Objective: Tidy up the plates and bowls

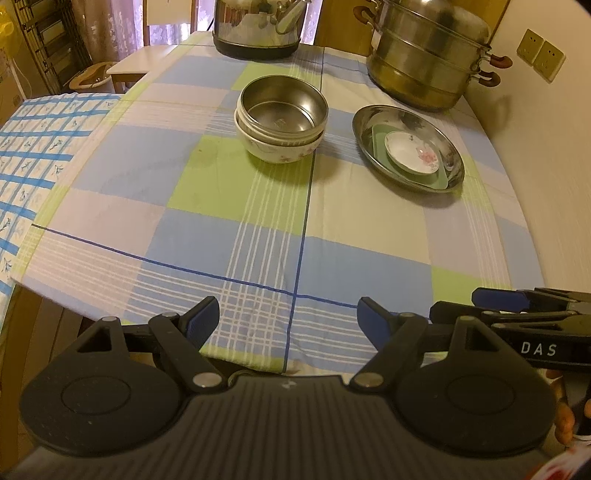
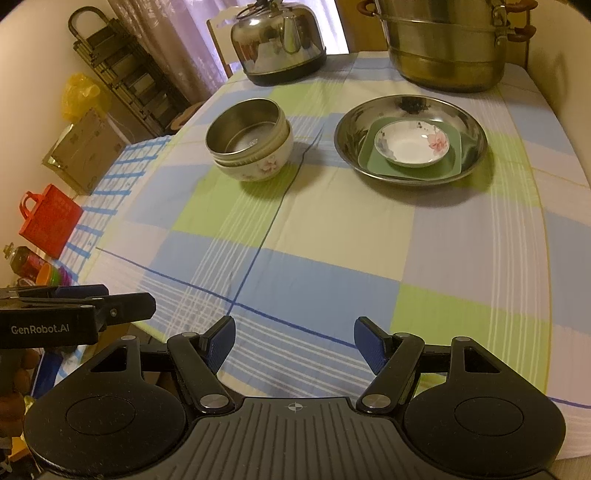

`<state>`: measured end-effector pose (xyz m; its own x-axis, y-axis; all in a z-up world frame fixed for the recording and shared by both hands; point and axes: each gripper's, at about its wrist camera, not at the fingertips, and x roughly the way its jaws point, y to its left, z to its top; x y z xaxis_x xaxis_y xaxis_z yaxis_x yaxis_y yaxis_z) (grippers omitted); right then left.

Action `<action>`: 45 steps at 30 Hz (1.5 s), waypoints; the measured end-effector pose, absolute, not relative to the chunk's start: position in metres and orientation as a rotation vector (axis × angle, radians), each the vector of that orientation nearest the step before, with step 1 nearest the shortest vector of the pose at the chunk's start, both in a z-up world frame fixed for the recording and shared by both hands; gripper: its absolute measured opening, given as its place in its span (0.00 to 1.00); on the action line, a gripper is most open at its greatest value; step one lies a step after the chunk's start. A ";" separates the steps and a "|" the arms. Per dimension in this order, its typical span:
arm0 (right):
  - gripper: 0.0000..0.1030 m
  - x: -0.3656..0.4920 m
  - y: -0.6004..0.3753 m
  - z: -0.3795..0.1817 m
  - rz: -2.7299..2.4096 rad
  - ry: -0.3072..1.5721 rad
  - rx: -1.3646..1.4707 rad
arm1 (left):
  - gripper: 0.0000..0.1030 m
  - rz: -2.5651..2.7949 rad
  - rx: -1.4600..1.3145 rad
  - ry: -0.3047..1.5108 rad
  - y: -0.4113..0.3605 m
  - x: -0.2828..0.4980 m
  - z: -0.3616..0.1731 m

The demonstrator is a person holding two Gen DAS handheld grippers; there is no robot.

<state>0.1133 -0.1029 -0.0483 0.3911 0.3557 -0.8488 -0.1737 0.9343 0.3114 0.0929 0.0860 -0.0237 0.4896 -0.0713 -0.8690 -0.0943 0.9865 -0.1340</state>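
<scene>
A steel bowl [image 1: 283, 105] sits nested in a white floral bowl [image 1: 277, 147] at mid-table; both show in the right wrist view too, steel bowl [image 2: 243, 125] and floral bowl [image 2: 258, 166]. To their right a wide steel dish [image 1: 369, 122] [image 2: 347, 144] holds a green square plate [image 1: 424, 179] [image 2: 373, 158] with a small white floral saucer [image 1: 412, 152] [image 2: 412, 144] on top. My left gripper [image 1: 288, 317] is open and empty over the near table edge. My right gripper [image 2: 294, 341] is open and empty beside it, also at the near edge.
A steel kettle [image 1: 258, 26] [image 2: 280, 40] and a stacked steamer pot [image 1: 424, 55] [image 2: 447, 48] stand at the back of the checked tablecloth [image 1: 258, 221]. A wall [image 1: 546, 166] runs along the right. A chair, a rack and bags stand at the left.
</scene>
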 end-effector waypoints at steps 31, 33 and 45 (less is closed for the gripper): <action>0.69 0.221 -0.072 -0.056 0.343 0.983 0.172 | 0.65 0.007 -0.108 0.952 0.140 0.207 -0.026; 0.68 0.238 -0.067 -0.057 0.348 0.951 0.172 | 0.62 -0.001 -0.099 0.941 0.145 0.221 -0.027; 0.40 0.322 -0.038 -0.086 0.326 0.909 0.227 | 0.42 -0.045 -0.106 0.952 0.160 0.306 -0.050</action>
